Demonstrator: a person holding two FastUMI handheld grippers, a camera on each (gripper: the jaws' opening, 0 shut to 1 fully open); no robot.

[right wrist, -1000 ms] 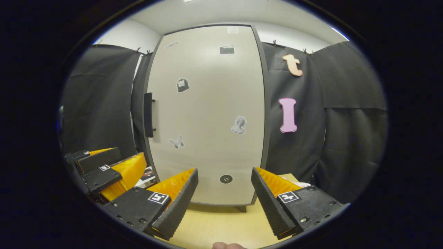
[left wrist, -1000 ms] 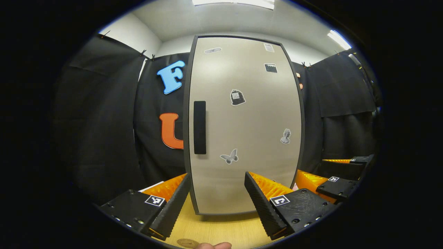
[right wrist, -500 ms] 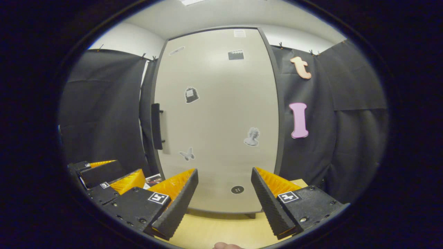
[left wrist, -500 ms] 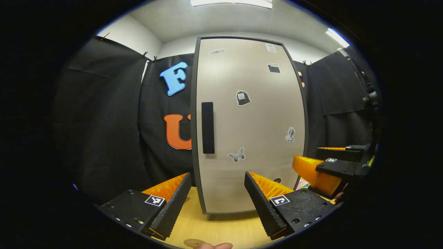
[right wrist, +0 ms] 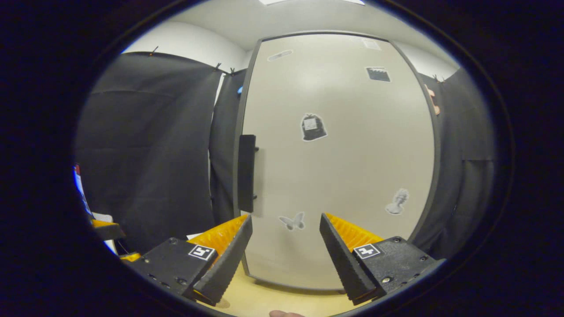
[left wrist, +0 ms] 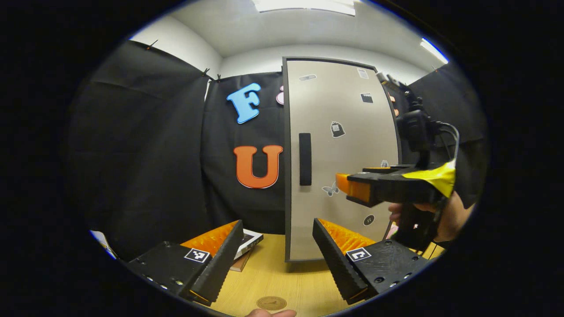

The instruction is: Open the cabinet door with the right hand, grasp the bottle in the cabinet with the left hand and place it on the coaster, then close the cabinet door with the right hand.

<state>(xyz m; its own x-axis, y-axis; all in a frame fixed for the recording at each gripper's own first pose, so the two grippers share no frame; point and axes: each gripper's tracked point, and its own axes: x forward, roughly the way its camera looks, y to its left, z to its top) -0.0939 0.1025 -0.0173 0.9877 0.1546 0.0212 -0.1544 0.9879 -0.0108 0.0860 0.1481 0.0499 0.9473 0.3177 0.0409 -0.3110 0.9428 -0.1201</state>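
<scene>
Right tool jaws spread and empty at lower centre, facing closed cabinet door, black handle centre left, left tool also open at bottom over bench, coaster bottom centre, books just beside its left finger, bottle unseen.

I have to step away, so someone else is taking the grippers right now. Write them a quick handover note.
Right gripper: open, empty, raised in front of the cabinet door, short of the black handle.
Left gripper: open, empty, low over the wooden table.
Coaster lies on the table by the left gripper.
Door is shut, so the bottle is hidden.
Done: nothing yet.
Left: pull the door open, take the bottle out, set it on the coaster, close the door.
</scene>
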